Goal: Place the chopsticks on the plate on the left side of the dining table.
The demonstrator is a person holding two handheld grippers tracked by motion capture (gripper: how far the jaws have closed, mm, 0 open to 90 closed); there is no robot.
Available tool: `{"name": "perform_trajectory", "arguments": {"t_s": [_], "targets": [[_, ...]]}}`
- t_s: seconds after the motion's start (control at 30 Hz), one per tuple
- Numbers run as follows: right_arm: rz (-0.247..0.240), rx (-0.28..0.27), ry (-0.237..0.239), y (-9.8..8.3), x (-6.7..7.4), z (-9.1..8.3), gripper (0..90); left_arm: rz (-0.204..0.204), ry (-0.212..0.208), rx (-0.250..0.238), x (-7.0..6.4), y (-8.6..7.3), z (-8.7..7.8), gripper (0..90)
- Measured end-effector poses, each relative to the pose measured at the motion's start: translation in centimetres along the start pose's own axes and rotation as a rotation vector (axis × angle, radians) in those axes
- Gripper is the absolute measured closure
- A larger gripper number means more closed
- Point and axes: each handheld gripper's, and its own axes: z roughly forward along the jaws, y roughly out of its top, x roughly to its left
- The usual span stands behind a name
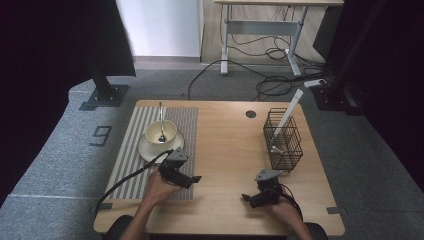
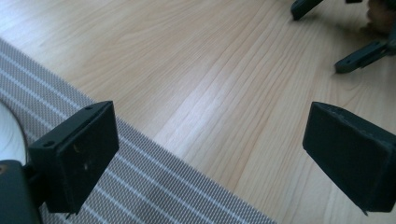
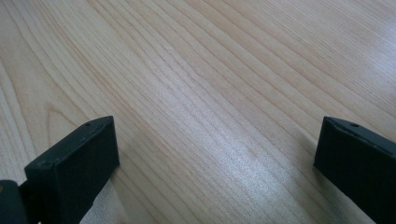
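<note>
While both rest empty, left claw (image 1: 196, 179) agape, right claw (image 1: 246, 198) too — on table (image 1: 230, 145).

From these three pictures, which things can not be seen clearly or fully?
- High view: the spoon's bowl end lies inside the cup; the cup wall hides whatever else it holds.
- High view: the white things in the wire basket are too small to identify.
- Left gripper view: the saucer is cut off by the left edge.
- Left gripper view: the right gripper is cut off by the top and right edges.

Office or lab: carpet (image 1: 45, 165), desk frame (image 1: 260, 30), cables (image 1: 270, 85).
</note>
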Motion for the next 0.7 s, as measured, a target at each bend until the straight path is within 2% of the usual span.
{"name": "perform_trajectory", "arguments": {"t_s": [0.17, 0.27, 0.43, 0.53, 0.7], "targets": [[-0.001, 0.000, 0.000, 0.0, 0.0, 0.0, 0.0, 0.009, -0.015, 0.000, 0.0, 1.1, 0.1, 3.4], [-0.001, 0.000, 0.000, 0.0, 0.0, 0.0, 0.0, -0.002, -0.035, -0.018, 0.2, 1.8, 0.0, 3.9], [-0.001, 0.000, 0.000, 0.0, 0.0, 0.0, 0.0, 0.008, -0.047, -0.029, 0.1, 3.1, -0.1, 4.3], [-0.001, -0.001, 0.000, 0.0, 0.0, 0.0, 0.0, 0.021, -0.046, -0.029, 0.0, 3.7, 0.0, 4.8], [0.000, -0.001, 0.000, 0.0, 0.0, 0.0, 0.0, 0.048, -0.064, -0.030, -0.5, 5.8, 0.2, 5.2]]}}
